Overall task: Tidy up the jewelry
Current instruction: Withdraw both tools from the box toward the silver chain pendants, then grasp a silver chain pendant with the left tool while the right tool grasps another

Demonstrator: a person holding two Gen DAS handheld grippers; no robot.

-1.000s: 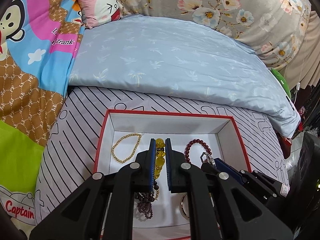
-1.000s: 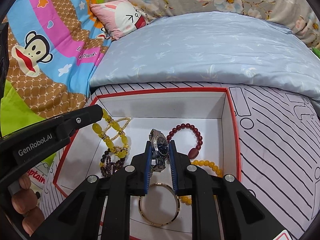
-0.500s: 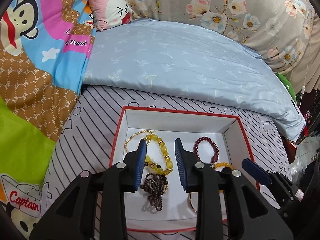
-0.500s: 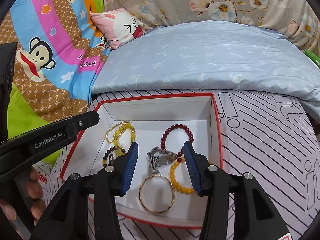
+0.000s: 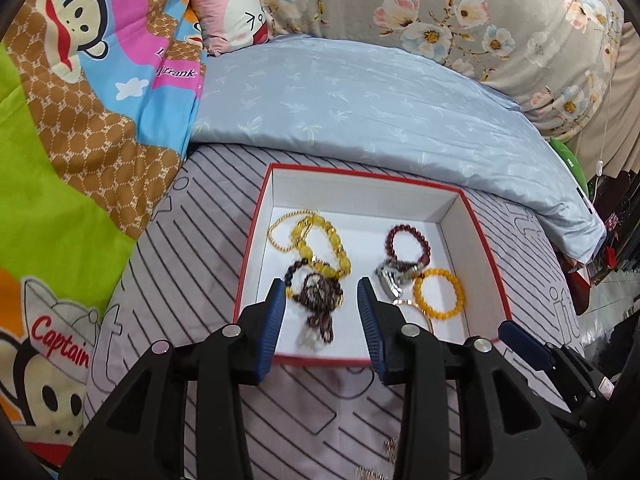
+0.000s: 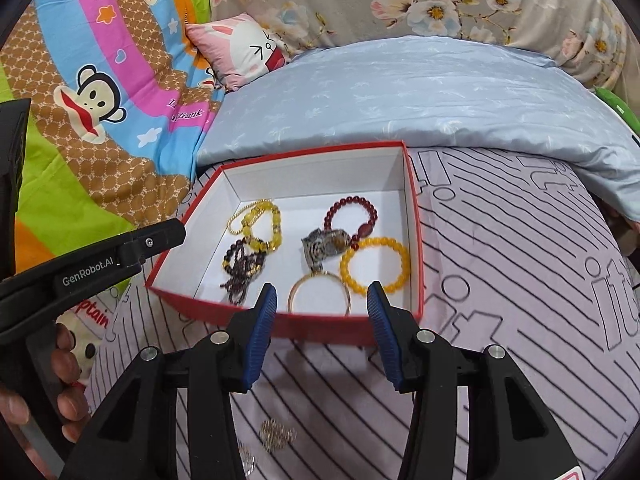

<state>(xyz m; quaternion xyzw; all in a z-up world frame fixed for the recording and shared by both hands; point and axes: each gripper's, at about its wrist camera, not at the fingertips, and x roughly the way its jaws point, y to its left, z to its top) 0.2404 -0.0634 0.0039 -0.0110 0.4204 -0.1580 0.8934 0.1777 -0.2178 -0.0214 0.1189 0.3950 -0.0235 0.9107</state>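
A red box point(image 5: 256, 236) point(image 6: 413, 208) with a white inside lies on the striped sheet. It holds a yellow bead bracelet point(image 5: 338, 248) point(image 6: 276, 226), a thin gold chain point(image 5: 276, 226), a dark purple bead string point(image 5: 318, 304) point(image 6: 240, 268), a dark red bracelet point(image 5: 408, 234) point(image 6: 352, 206), a silver watch point(image 5: 394, 274) point(image 6: 322, 246), an orange bead bracelet point(image 5: 440, 294) point(image 6: 376, 264) and a gold bangle point(image 6: 320, 294). My left gripper point(image 5: 322, 304) is open and empty above the box's near edge. My right gripper point(image 6: 322, 304) is open and empty, also at the near edge.
A small gold chain point(image 6: 276, 434) and another pale trinket point(image 6: 248, 458) lie on the striped sheet point(image 6: 500, 280) in front of the box. A light blue quilt point(image 5: 360, 100) rises behind the box. A cartoon blanket point(image 5: 80, 120) lies left, with a pink pillow point(image 5: 228, 12) behind.
Both grippers opened, releasing the yellow bracelet and the watch into the box. Both have pulled back from the box toward its near edge.
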